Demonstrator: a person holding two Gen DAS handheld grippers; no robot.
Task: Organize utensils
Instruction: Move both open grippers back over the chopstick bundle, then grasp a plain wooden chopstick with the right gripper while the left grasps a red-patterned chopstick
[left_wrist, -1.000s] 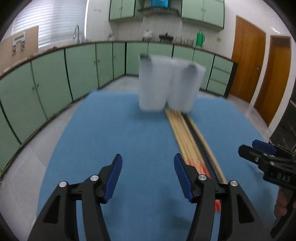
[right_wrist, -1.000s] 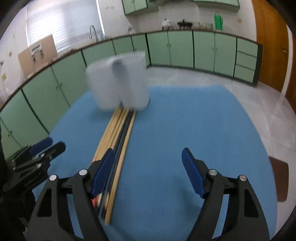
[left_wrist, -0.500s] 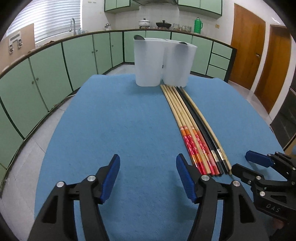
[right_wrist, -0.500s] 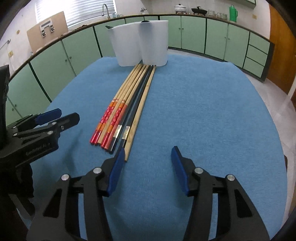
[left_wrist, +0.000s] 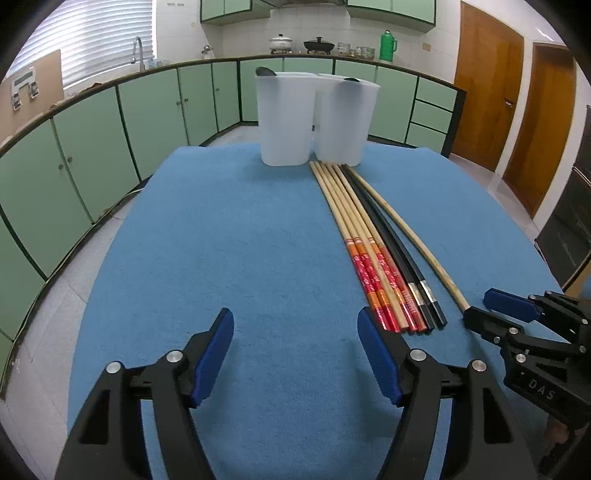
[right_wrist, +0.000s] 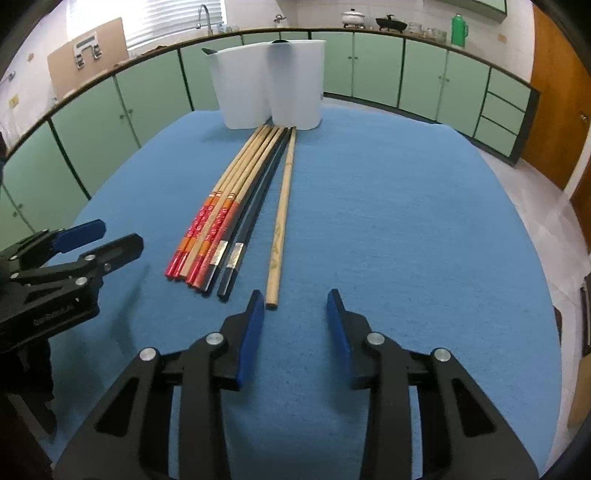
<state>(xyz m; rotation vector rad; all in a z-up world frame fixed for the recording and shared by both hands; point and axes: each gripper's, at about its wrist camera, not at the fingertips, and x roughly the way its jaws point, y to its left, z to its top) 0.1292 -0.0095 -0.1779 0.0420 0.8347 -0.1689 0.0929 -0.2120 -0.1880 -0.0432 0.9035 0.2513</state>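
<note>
Both tools hang released over the blue-covered bench, jaws apart and holding nothing. The left tool sits left of the chopsticks, which lie in a row with their far tips against the white utensil holder. The right tool sits just behind the plain bamboo chopstick, apart from it.

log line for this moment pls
left gripper open, empty | right gripper open, near plain chopstick end | chopsticks on mat | holder upright
</note>
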